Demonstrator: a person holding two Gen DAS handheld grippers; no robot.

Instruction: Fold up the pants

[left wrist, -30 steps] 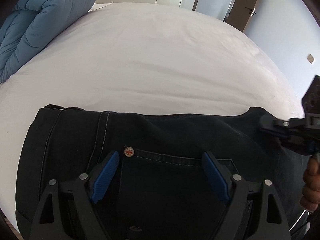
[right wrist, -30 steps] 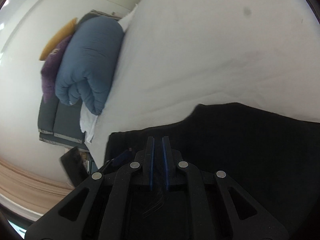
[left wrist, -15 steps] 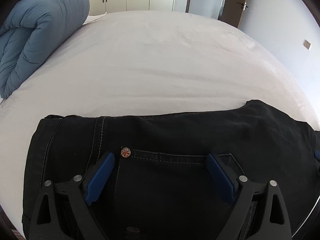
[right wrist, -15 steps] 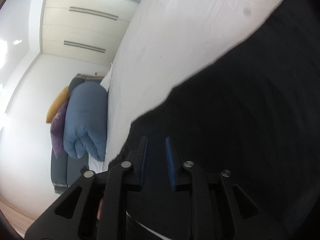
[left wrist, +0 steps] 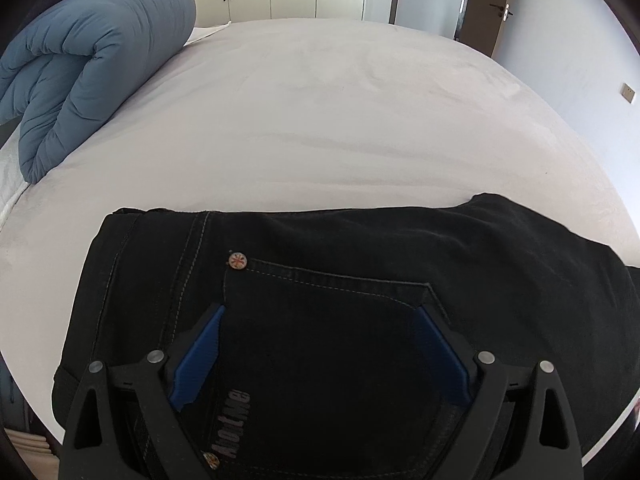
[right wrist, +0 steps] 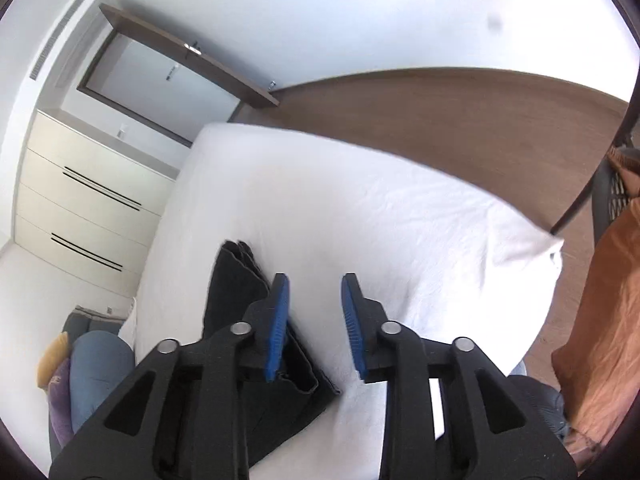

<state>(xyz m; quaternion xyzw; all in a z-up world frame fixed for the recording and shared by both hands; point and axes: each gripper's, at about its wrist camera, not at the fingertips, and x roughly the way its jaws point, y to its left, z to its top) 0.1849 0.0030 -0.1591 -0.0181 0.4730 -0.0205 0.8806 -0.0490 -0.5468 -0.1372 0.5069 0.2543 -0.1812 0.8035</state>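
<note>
The left tool (left wrist: 316, 354) hovers spread wide and empty directly over the back pocket of the black pants (left wrist: 360, 264), making it the nearer one. The right tool (right wrist: 314, 320) is opening, nothing between its pads, with the pants' end just left of it. The folded pants lie crosswise along the bed's (left wrist: 340, 100) near edge.

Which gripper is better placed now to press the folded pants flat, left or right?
Probably left: the left gripper is open directly over the pants. The right gripper, opening and empty, points past them at the bed.
</note>
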